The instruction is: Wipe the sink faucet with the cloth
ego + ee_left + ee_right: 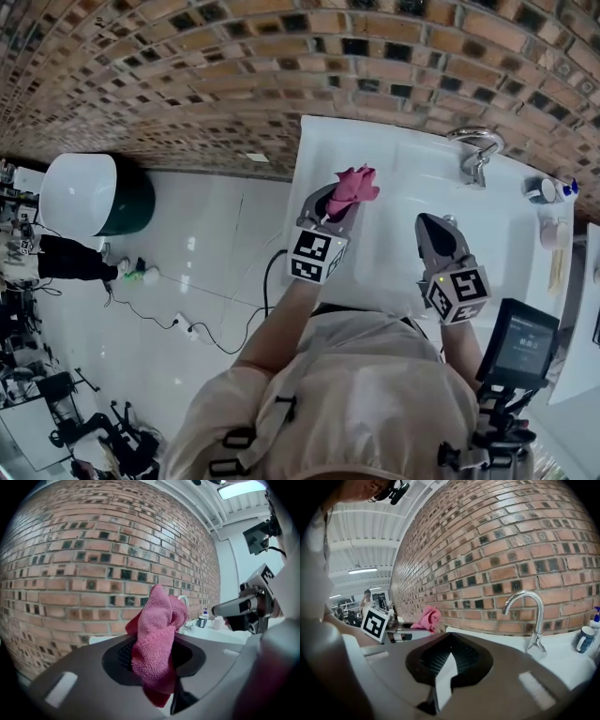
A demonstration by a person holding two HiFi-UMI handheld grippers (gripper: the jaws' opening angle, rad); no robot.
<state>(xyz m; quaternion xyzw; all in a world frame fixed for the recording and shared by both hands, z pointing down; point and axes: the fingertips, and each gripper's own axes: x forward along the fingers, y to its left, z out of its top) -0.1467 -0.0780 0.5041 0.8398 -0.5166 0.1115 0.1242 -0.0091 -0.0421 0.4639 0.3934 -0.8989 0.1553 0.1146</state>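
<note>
Your left gripper (336, 202) pinches the pink cloth (157, 634) between its jaws. The cloth stands upright, its top bunched above them. Your right gripper (430, 223) is pressed together, empty.

Cloth (352, 190): pink
Wall (234, 56): red-brown brick, dark insets
Sink (408, 183): white
Faucet (476, 150): silver
Bin (80, 192): white, green
Floor (216, 244): white
</note>
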